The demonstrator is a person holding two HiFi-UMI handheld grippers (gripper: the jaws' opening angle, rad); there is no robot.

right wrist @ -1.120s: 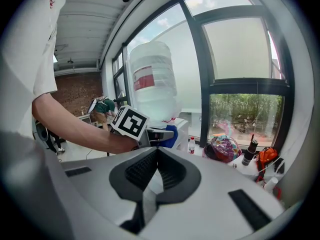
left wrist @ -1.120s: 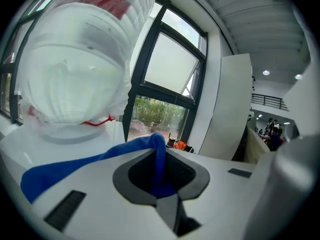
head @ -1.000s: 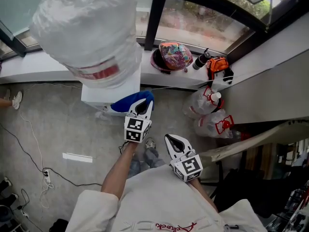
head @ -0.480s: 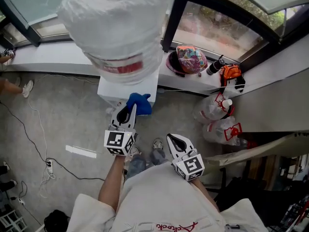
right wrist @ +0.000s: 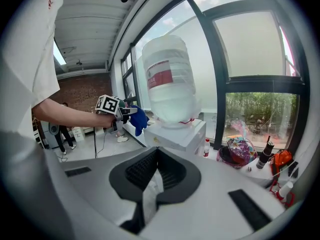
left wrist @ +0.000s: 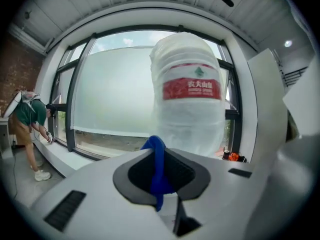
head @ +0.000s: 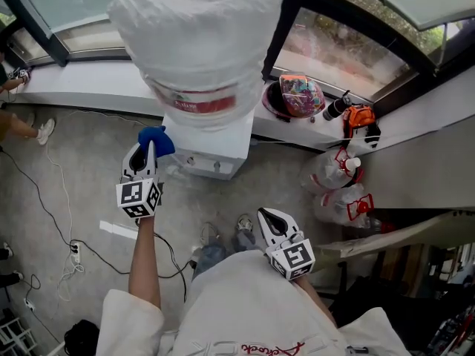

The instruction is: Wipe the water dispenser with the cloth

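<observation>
Left gripper view — left tongs [left wrist: 161,153] pinch cloth [left wrist: 159,176], right tongs [right wrist: 156,156] pressed together; label [left wrist: 192,88] reads 农夫山泉.

The cloth [head: 154,139] is bright blue against the white water dispenser [head: 217,153]. The dispenser's bottle [head: 200,35] is cloudy white wrap with a red label band carrying white print and a small green mark. The left gripper [head: 146,151] and right gripper [head: 269,215] are white with black ribbed linings on the fingers [right wrist: 145,171] and cubes of black-and-white square markers, while the floor [head: 82,191] is mottled grey, the window frame [head: 286,21] black, the bowl [head: 270,104] magenta under a many-coloured bundle [head: 300,93], and the shirt [head: 245,302] white with red script.
</observation>
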